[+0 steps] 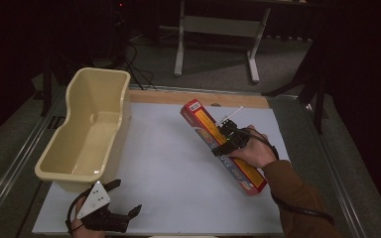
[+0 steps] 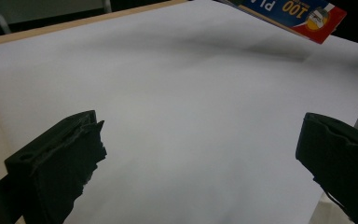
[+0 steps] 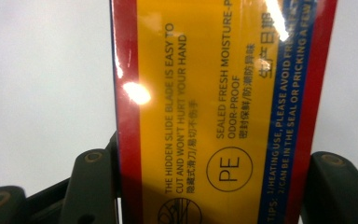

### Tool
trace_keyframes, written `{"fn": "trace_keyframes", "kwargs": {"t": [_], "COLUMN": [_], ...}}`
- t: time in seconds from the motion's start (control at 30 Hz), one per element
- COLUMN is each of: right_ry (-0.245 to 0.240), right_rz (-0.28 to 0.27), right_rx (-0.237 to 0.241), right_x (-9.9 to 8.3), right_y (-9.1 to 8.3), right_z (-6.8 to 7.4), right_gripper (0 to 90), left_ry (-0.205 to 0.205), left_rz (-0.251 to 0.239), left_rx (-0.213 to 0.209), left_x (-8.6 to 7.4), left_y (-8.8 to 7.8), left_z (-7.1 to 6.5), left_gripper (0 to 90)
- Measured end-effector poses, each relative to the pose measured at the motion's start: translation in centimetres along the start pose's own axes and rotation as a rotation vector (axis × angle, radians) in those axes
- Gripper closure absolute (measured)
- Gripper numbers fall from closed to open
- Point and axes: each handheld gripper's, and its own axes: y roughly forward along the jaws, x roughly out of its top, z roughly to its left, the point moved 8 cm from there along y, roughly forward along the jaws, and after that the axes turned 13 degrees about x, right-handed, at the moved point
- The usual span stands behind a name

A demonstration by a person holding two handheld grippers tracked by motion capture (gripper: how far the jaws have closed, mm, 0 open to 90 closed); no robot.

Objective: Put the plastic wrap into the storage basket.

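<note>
White tabletop [image 1: 178,168], box [image 1: 206,124] in R tool [image 1: 228,141]

A cream tub [image 1: 87,131] sits on the white-topped table [image 1: 168,173].

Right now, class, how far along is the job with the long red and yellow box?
Done: the right claw has shut on the box, its jaws pressing both long sides, and the box casts a shadow on the white mat.
In hand: carrying it.
Left, probably: placing it in the empty cream tub. The left claw hangs open.
</note>
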Motion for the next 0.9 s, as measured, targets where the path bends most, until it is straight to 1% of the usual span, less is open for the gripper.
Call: {"fn": "trace_keyframes", "kwargs": {"t": [0.1,0.13,0.17,0.23,0.3,0.33,0.5,0.53,0.57,0.63,0.67,0.8,0.83,0.9], "right_ry": [0.003,0.008,0.008,0.002,0.0,0.0,-0.007,-0.011,-0.011,-0.018,-0.018,-0.024,-0.026,-0.027], "right_rz": [-0.009,-0.017,-0.017,-0.027,-0.032,-0.04,-0.057,-0.063,-0.063,-0.073,-0.073,-0.083,-0.091,-0.093], "right_rx": [-0.001,0.004,0.004,0.004,0.005,0.011,0.02,0.022,0.022,0.03,0.03,0.04,0.041,0.043], "right_x": [0.7,1.2,1.2,1.8,2.1,2.6,3.7,4.2,4.2,5.1,5.1,6.3,6.9,7.1], "right_y": [0.3,0.5,0.5,0.7,0.8,0.9,1.1,1.3,1.3,1.6,1.6,2.0,2.2,2.3], "right_z": [0.3,0.7,0.7,1.1,1.2,1.6,2.4,2.9,2.9,3.5,3.5,4.3,4.6,4.8], "right_gripper": [42.5,42.5,42.5,42.5,42.5,42.5,42.5,42.5,42.5,42.5,42.5,42.5,42.5,42.5], "left_ry": [0.0,0.001,0.001,0.001,0.0,0.0,0.001,0.0,0.0,-0.001,-0.001,-0.001,-0.003,-0.002], "left_rz": [-0.001,-0.001,-0.001,-0.002,-0.002,-0.002,-0.001,-0.002,-0.002,-0.003,-0.003,-0.005,-0.006,-0.005], "left_rx": [0.0,-0.001,-0.001,-0.002,-0.002,-0.002,-0.001,-0.002,-0.003,-0.004,-0.004,-0.005,-0.006,-0.006], "left_x": [0.0,0.0,0.0,0.0,0.0,0.0,0.0,0.0,0.0,0.0,0.0,0.0,0.0,0.0], "left_y": [0.0,0.0,0.0,0.0,0.0,0.0,0.0,0.0,0.1,0.1,0.1,0.0,0.0,0.0], "left_z": [0.0,0.0,0.0,0.0,0.0,0.0,0.0,0.0,0.0,-0.1,-0.1,-0.1,-0.1,0.0], "left_gripper": [0.3,0.3,0.3,0.3,0.3,0.3,0.3,0.4,0.4,0.3,0.3,0.3,0.3,0.3]}}
